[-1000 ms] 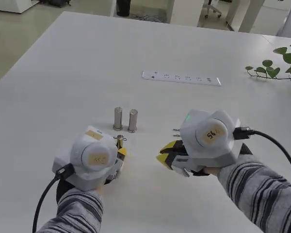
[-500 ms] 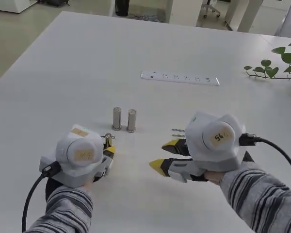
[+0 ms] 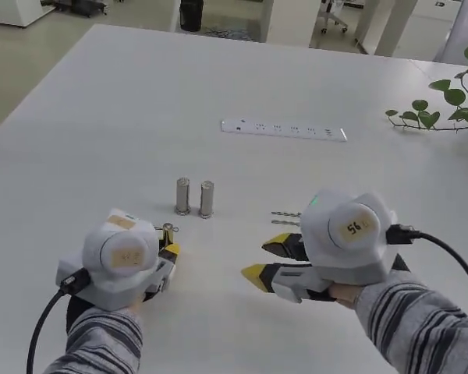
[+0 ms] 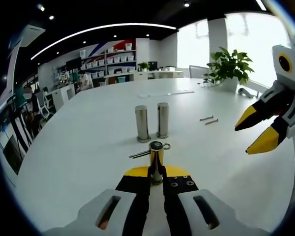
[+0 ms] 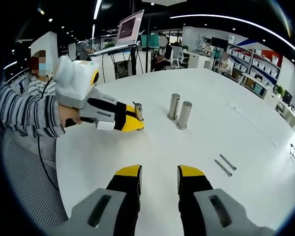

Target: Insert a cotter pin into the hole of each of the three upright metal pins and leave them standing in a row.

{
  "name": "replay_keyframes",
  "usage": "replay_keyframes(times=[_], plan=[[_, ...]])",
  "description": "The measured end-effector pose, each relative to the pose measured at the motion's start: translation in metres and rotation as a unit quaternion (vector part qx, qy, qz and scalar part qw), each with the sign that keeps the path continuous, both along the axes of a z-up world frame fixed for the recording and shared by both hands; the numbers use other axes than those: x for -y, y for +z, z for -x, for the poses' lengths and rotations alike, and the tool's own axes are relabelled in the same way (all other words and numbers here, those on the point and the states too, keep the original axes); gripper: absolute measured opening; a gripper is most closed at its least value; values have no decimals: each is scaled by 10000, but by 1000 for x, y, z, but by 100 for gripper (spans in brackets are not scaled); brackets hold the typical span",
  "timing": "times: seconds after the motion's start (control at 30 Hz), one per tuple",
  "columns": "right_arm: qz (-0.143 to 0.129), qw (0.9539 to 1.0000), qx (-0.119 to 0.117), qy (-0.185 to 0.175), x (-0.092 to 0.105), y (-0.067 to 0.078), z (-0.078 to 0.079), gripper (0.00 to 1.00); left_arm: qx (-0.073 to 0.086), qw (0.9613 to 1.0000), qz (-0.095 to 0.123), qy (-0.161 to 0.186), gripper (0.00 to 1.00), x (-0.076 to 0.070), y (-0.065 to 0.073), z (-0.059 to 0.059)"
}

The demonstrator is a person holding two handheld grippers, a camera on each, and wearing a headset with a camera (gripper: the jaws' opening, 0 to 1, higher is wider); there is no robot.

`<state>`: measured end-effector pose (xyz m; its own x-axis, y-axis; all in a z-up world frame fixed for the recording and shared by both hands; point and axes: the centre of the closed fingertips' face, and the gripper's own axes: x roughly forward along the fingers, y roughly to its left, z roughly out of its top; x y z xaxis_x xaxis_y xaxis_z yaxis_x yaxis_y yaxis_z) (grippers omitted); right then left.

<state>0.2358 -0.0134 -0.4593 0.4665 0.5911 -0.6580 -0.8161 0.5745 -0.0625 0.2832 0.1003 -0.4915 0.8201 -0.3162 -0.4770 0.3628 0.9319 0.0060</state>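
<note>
**Left gripper** [image 4: 156, 173]: I am clamping its jaws on the lower part of 1 metal pin [image 4: 156, 155]. I am holding it upright just above the table [image 3: 101, 93], and I cannot tell whether its foot is touching. A cotter pin [image 4: 139, 154] is already crossing the hole near its top.

**Right gripper** [image 3: 266, 259]: I am holding it near the left one, jaws apart, with nothing between them.

**Other parts:** 2 more metal pins [image 3: 182, 195] are standing side by side beyond the left gripper. 2 spare cotter pins [image 3: 285, 214] are lying just beyond the right gripper.

**Hazards, as I am judging them:**
- The held pin is a smooth, bright steel cylinder, so it could slip or twist in the jaws.
- Its narrow foot could let it topple on release, or knock its 2 neighbours over if I set it too close.
- The cotter pin is thin bent wire with a looped head, and it appears to be sitting loose. A tilt or a snag on a jaw could slide it out.

**Surfaces:** the table is matte white, and the jaw tips are yellow on black.
</note>
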Motion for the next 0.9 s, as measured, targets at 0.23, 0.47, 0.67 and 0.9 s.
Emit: replay_keyframes(times=[0.23, 0.47, 0.67, 0.9], plan=[[21, 10000, -21, -34, 1, -1, 1, 25, -15, 10000, 35, 15, 6, 0, 0, 0], [-90, 9997, -18, -209, 3, 4, -4, 27, -108, 9999, 106, 0, 20, 1, 2, 0], [-175, 9992, -64, -354, 5, 5, -8, 27, -143, 9998, 171, 1, 31, -3, 5, 0], [-508, 9973, -33, -531, -5, 23, -37, 26, -2, 9987, 497, -145, 52, -3, 25, 2]])
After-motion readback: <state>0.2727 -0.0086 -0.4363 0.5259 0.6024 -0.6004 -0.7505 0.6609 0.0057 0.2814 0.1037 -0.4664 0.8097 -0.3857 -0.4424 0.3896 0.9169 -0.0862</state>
